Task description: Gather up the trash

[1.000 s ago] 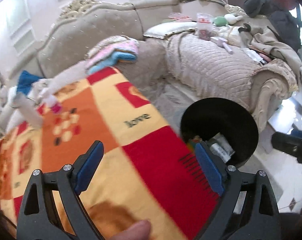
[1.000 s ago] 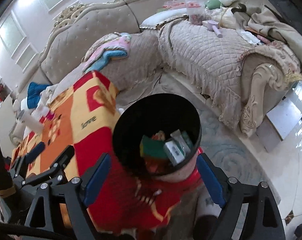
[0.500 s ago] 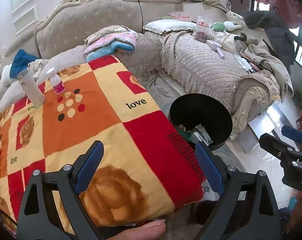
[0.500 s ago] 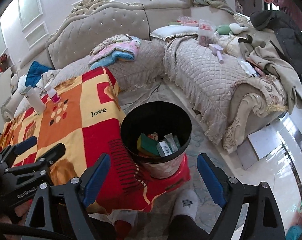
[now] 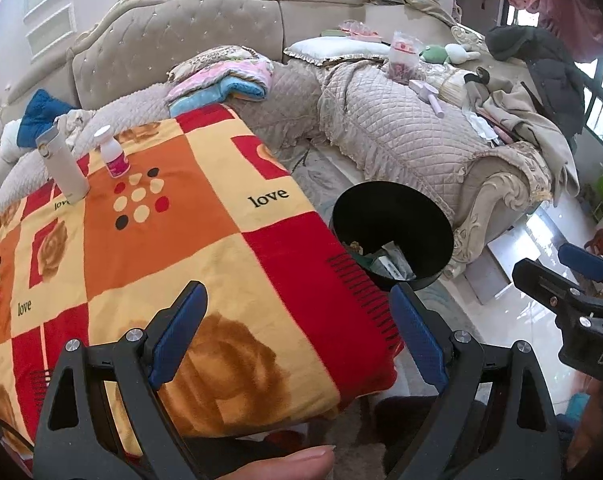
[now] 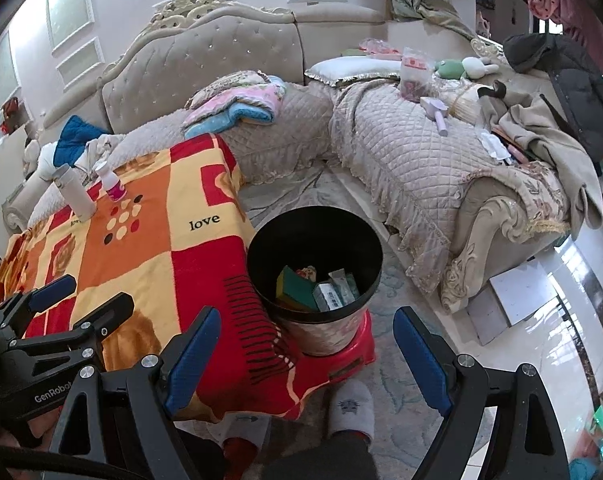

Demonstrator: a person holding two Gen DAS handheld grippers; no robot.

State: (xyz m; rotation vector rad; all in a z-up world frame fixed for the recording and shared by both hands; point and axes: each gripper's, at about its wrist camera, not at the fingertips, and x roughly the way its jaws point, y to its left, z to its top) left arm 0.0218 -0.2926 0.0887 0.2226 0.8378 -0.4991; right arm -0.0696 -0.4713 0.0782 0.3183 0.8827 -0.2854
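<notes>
A black trash bin stands on a red stool beside the table's right edge, with a green box and several small cartons inside. The same bin shows in the left wrist view. My left gripper hangs open over the near end of the blanket-covered table, with nothing between its blue pads. My right gripper is open above the bin's near side, also empty. A tall white bottle and a small pink-labelled bottle stand at the table's far left corner.
A quilted beige corner sofa wraps behind and to the right, piled with folded blankets, toys and clothes. A person's slippered foot rests below the stool. Tiled floor lies at the right. A thumb shows at the bottom edge.
Both grippers rose and drew back from the table and bin, so both now look smaller and sharper. Jaws stayed wide apart. Little moved in the last half second.
</notes>
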